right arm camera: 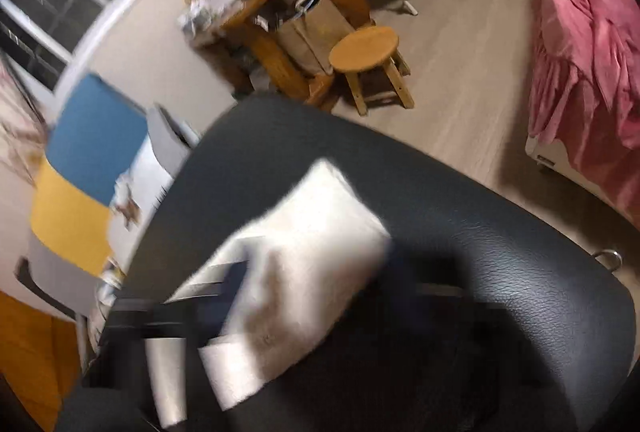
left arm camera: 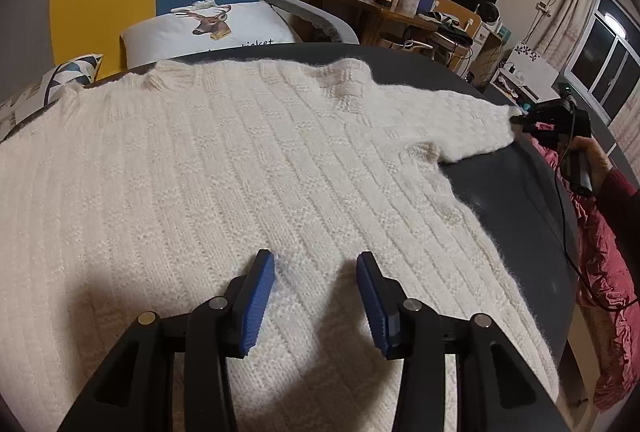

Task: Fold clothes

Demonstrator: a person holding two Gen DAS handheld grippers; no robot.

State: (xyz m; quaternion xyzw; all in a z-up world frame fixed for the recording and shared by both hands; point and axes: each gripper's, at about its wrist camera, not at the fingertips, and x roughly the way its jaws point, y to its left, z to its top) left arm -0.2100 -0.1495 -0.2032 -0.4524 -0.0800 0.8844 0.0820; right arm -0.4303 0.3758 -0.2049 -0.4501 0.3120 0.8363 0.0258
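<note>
Left gripper (left arm camera: 316, 272): jaws spread wide, blue pads (left arm camera: 260, 296) hovering over the lower body of the cream knit sweater (left arm camera: 240, 160), gripping nothing. The sweater lies flat across the dark worktop (left arm camera: 516, 208), one sleeve (left arm camera: 476, 128) stretched out to the right. Right gripper (left arm camera: 520, 121): clamped on that sleeve's cuff (right arm camera: 312, 232); its own view is heavily blurred. Legible writing: a partial word ending "icket" on the deer-print pillow (left arm camera: 208, 28) behind the worktop.
</note>
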